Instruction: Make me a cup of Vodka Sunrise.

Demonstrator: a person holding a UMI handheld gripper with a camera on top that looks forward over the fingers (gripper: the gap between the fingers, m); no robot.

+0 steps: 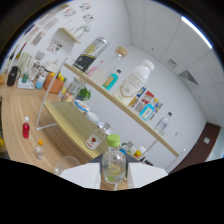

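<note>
- While the camera tilts hard to one side, the gripper [114, 181] holds a clear bottle with a green cap [114, 161], both white fingers [80, 176] pressed against its sides; a pale slice of something shows through the bottle's wall.
- Just beyond the held bottle stands a second clear bottle with a red-and-white label [96, 138], resting on the pale wooden counter [65, 120].
- A clear glass [66, 164] sits near the fingers, on the side where the wood-plank floor [20, 112] shows.
- A small red bottle [25, 129] and a small bottle with an orange cap [39, 149] stand apart from each other on that planked surface.
- A long wooden shelf [120, 102] runs along the white wall [165, 90], carrying a large dark-labelled bottle [90, 54], a blue bottle [112, 79], a big white jug [134, 77], coloured cartons [146, 104] and a clear water bottle [163, 123].
- Blue and white bowls [83, 106] rest at the counter's far end, beside a green leafy plant [82, 93].
- Papers and pictures [75, 17] are pinned high on the wall, and a strip light [196, 31] glows on the tiled ceiling [160, 25].
</note>
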